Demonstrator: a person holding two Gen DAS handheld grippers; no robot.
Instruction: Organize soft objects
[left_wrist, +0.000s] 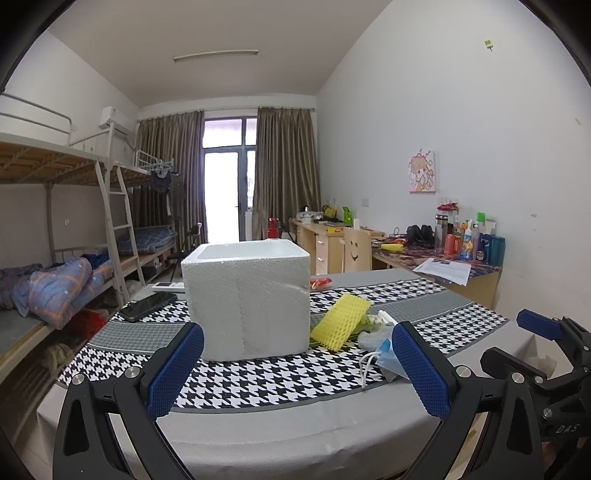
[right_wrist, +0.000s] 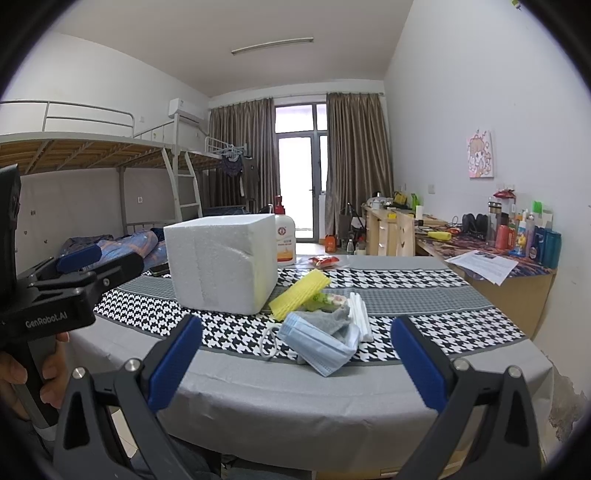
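A table (right_wrist: 332, 402) under a grey cloth with houndstooth bands is carrying a white foam box (right_wrist: 221, 262). At the box's four o'clock, a yellow foam net (right_wrist: 299, 293), blue face mask (right_wrist: 317, 345), grey sock (right_wrist: 332, 317) and white foam strips (right_wrist: 360, 314) are lying heaped, touching. A phone (left_wrist: 147, 306) is lying at its nine o'clock, a red packet (right_wrist: 325, 261) at two o'clock

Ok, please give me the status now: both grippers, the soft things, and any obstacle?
Left gripper open, empty. Right gripper open, empty. Face mask, grey cloth, yellow foam net piled beside foam box. Nothing in the way.
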